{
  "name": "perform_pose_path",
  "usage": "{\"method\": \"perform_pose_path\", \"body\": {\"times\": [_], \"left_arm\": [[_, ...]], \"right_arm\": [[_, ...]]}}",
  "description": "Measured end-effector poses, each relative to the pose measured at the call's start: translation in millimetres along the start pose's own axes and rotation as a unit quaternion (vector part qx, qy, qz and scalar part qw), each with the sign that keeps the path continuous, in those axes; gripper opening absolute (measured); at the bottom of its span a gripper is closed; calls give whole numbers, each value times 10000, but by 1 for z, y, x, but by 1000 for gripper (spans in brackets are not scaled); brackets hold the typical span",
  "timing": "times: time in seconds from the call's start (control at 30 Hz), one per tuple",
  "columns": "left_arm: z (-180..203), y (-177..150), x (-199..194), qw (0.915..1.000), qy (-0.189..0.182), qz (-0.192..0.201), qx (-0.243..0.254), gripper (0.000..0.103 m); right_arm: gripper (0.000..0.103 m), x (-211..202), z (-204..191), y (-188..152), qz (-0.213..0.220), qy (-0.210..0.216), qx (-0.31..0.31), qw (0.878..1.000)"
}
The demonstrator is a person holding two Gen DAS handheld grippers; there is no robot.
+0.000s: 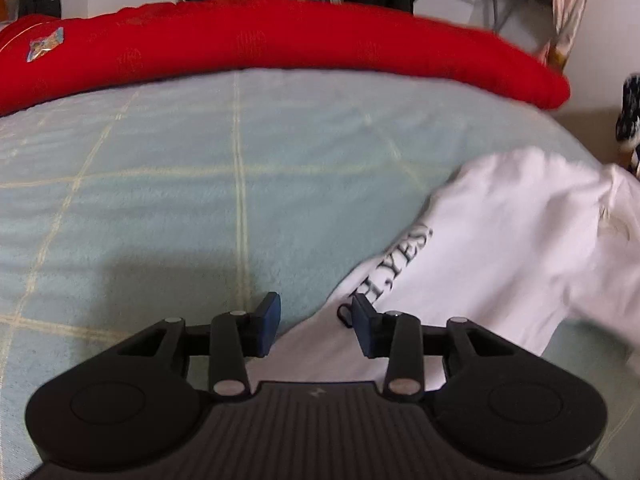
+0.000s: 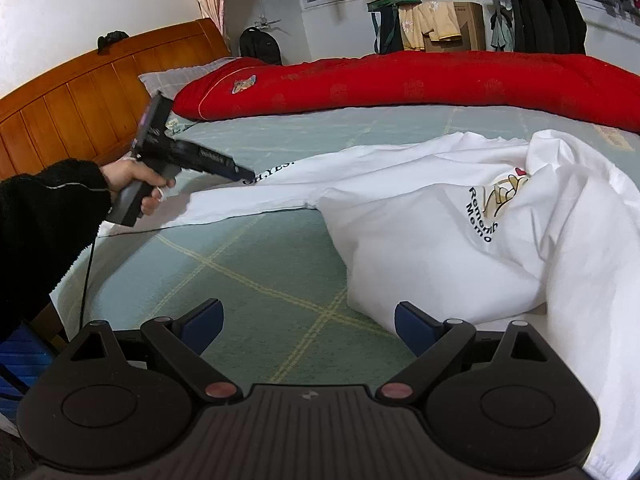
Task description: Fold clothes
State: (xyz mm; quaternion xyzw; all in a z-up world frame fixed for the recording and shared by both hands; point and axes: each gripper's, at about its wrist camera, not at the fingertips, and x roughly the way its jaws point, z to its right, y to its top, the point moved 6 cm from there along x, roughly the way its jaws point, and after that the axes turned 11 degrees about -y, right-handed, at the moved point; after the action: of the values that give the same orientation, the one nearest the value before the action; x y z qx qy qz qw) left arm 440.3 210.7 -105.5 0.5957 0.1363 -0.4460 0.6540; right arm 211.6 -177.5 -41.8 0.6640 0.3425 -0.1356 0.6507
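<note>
Left wrist view: left tool (image 1: 316, 324) pads apart, white shirt (image 1: 500, 248) sleeve edge btwn them, not pinched. Right tool (image 2: 308, 326) wide apart, empty, near bed (image 2: 248, 280) front edge. Pinch hem squarely b4 lifting; shirt's bunched mid-bed.

Black serif capitals run along the sleeve of the white cotton long-sleeved shirt (image 1: 500, 240), and "H,YES!" reads clearly in the left wrist view, while the right wrist view gives it as "OH,YES." on that same sleeve (image 2: 272, 171). On the shirt's chest, beside a small cartoon print (image 2: 506, 192), black lettering curves away into a fold, showing only "Remem" over "Memo" before the rest is lost.
</note>
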Motion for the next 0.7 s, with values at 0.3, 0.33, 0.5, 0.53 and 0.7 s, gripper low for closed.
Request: {"method": "perform_pose_path", "body": {"times": [0.3,0.33,0.5,0.53,0.7], "left_arm": [[11,14,-3,9990,379,212,103,2],[7,15,-1,9992,351,172,-49,8],[11,10,-29,9972,417,587,-199,11],[15,4,-39,9970,348,675,-146,17],[9,-41,-57,9987,200,352,-296,30]], "right_arm": [[95,2,1,0,-32,-30,65,10000],[95,1,0,-1,-33,-31,37,10000],[96,-3,-2,-2,-5,-29,2,10000],[96,-3,-1,-3,-14,-28,12,10000],[96,-1,-2,-4,-31,-5,62,10000]]}}
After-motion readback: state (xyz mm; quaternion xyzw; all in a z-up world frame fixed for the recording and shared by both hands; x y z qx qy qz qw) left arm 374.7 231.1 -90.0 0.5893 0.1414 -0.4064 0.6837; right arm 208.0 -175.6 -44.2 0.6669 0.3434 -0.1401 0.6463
